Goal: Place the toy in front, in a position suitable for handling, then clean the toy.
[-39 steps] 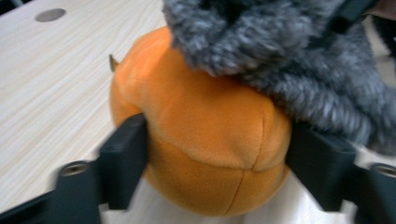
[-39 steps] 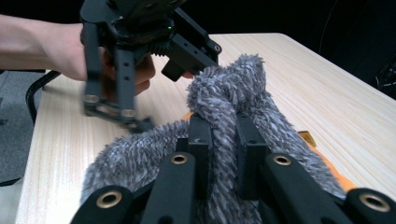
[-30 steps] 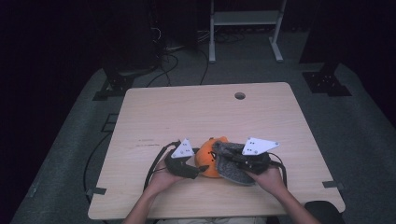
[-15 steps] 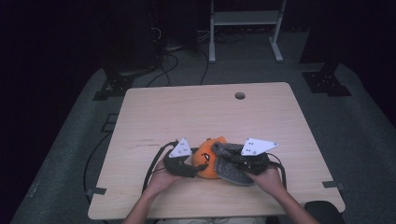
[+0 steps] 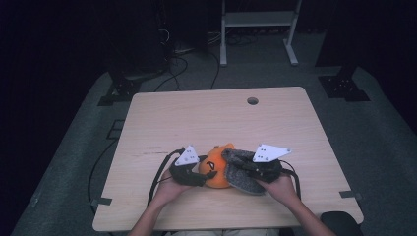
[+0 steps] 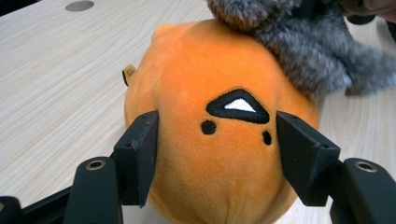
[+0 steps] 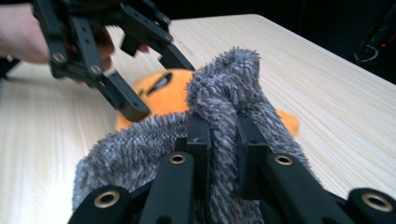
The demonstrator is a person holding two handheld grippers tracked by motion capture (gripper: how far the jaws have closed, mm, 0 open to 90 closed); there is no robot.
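An orange plush toy with a stitched black-and-white face lies near the table's front edge. My left gripper reaches it from the left. Its jaws have just been closing, and both pads press into the toy's sides. A grey fuzzy cloth drapes over the toy's right side. My right gripper is shut on a raised fold of that cloth. In the right gripper view the left gripper straddles the toy beyond the cloth.
The light wooden table has a round cable hole at the back. A small yellow tag sticks out of the toy. Cables trail from both grippers. A white metal stand is on the dark floor behind the table.
My left gripper's jaws have narrowed onto the orange plush toy. The right gripper keeps its hold on the grey cloth, and both hands stay nearly in place.
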